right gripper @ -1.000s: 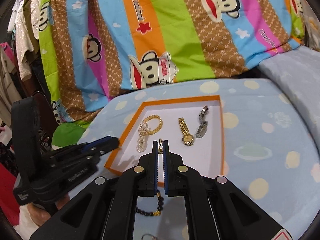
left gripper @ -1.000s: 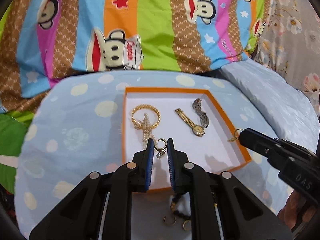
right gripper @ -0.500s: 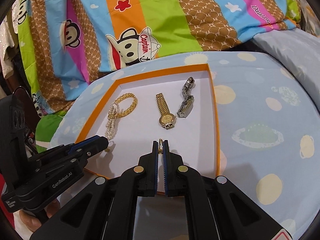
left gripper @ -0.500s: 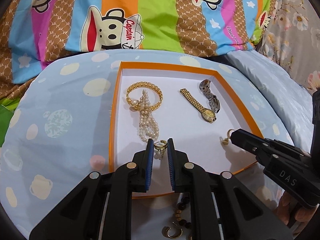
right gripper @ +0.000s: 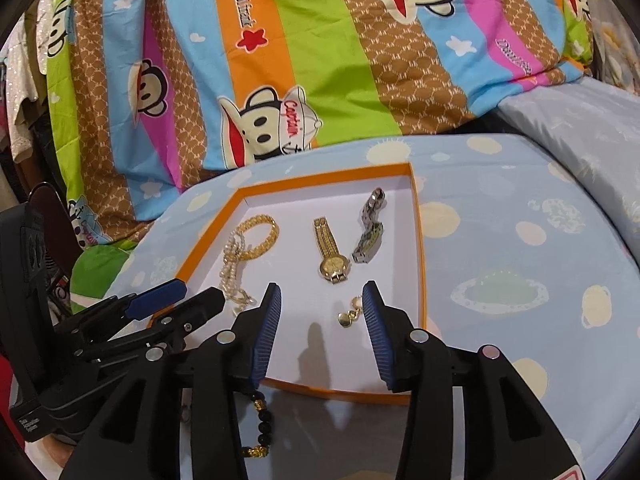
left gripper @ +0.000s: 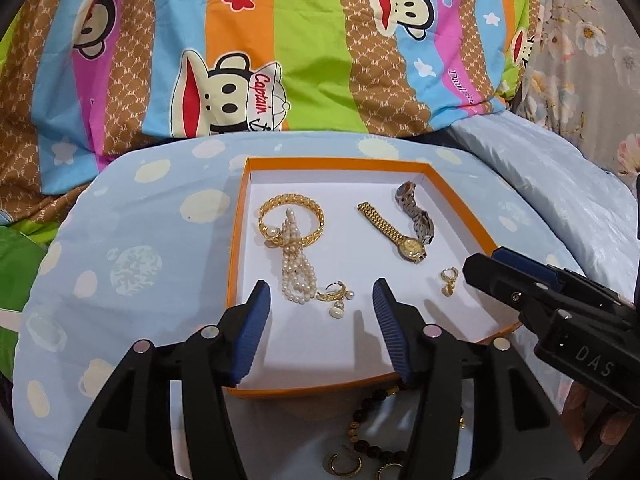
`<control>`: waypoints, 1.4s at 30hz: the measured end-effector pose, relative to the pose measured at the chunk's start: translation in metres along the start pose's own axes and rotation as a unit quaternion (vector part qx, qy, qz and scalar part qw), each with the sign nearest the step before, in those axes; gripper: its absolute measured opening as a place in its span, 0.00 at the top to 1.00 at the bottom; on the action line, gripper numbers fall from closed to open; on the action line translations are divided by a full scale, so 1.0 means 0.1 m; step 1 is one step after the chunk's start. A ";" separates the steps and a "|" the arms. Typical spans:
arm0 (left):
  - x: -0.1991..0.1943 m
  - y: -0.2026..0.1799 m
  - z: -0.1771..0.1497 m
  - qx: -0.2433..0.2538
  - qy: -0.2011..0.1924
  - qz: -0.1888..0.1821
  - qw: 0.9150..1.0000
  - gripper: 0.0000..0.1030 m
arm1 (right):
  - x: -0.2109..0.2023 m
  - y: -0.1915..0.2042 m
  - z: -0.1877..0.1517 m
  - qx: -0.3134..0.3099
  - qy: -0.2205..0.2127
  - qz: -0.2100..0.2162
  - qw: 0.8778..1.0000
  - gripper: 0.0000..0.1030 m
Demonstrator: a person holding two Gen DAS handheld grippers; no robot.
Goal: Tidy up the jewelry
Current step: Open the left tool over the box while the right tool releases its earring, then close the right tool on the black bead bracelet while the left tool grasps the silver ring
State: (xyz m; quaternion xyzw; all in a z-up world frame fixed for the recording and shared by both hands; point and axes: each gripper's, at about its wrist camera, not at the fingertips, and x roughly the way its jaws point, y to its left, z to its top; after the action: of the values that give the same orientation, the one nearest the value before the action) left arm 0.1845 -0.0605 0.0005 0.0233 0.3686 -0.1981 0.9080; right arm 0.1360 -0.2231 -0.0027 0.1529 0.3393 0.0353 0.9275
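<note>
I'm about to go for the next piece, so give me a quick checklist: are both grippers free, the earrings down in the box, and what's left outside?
1. Left gripper open and empty: ok.
2. Right gripper open and empty: ok.
3. Pearl earring lying on the floor of the orange box, clear of both fingers: ok.
4. Gold earring free of the right finger beside it: cannot tell.
5. All jewelry boxed: not ok; black bead bracelet and gold hoops lie outside, in front.
</note>
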 end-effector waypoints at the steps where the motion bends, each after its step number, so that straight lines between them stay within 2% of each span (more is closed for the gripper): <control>1: -0.02 0.00 0.00 0.000 -0.003 0.004 1.000 0.47 | -0.04 0.01 0.00 -0.001 -0.008 0.001 1.000 0.57; 5: -0.10 0.00 0.00 -0.003 -0.010 0.010 1.000 0.46 | -0.24 0.08 0.01 -0.013 -0.043 0.010 0.999 0.56; 10: -0.25 0.07 -0.06 -0.012 -0.017 0.015 1.000 0.46 | -0.41 0.21 -0.08 -0.038 -0.055 0.012 0.998 0.56; 12: -0.32 0.12 -0.10 -0.018 -0.020 0.018 0.999 0.44 | -0.46 0.24 -0.16 -0.044 -0.047 0.015 0.998 0.56; 14: -0.40 0.17 -0.15 -0.024 -0.022 0.019 0.999 0.39 | -0.50 0.26 -0.25 -0.045 -0.038 0.017 0.998 0.56; 19: -0.58 0.29 -0.37 -0.029 -0.019 0.030 0.999 0.38 | -0.52 0.28 -0.47 -0.043 0.003 0.014 0.999 0.56; 25: -0.61 0.40 -0.73 -0.036 0.032 0.034 0.998 0.38 | -0.35 0.32 -0.58 -0.047 0.050 0.009 0.998 0.56; 28: -0.64 0.40 -0.79 -0.037 0.036 0.029 0.998 0.38 | -0.25 0.33 -0.59 -0.043 0.066 0.010 0.997 0.58; 30: -0.66 0.37 -0.80 -0.034 0.036 0.026 0.998 0.38 | -0.16 0.34 -0.59 -0.042 0.077 0.004 0.996 0.60; 35: -0.63 0.26 -0.81 -0.015 0.042 0.022 0.999 0.36 | 0.01 0.40 -0.60 -0.052 0.106 -0.010 0.993 0.76; 38: -0.64 0.23 -0.81 -0.006 0.039 0.023 0.999 0.31 | 0.03 0.40 -0.60 -0.054 0.109 -0.020 0.992 0.82; 41: -0.64 0.21 -0.81 -0.002 0.039 0.021 0.999 0.31 | 0.02 0.34 -0.59 -0.047 0.110 -0.027 0.993 0.93; 42: -0.64 0.20 -0.81 -0.001 0.040 0.021 0.999 0.31 | 0.02 0.32 -0.59 -0.044 0.110 -0.025 0.993 0.93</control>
State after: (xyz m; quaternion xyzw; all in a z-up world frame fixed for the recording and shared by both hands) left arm 0.0970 -0.0046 -0.0169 0.0381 0.4037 -0.1777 0.8966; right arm 0.1003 -0.1768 -0.0368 0.0982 0.4407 0.0432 0.8912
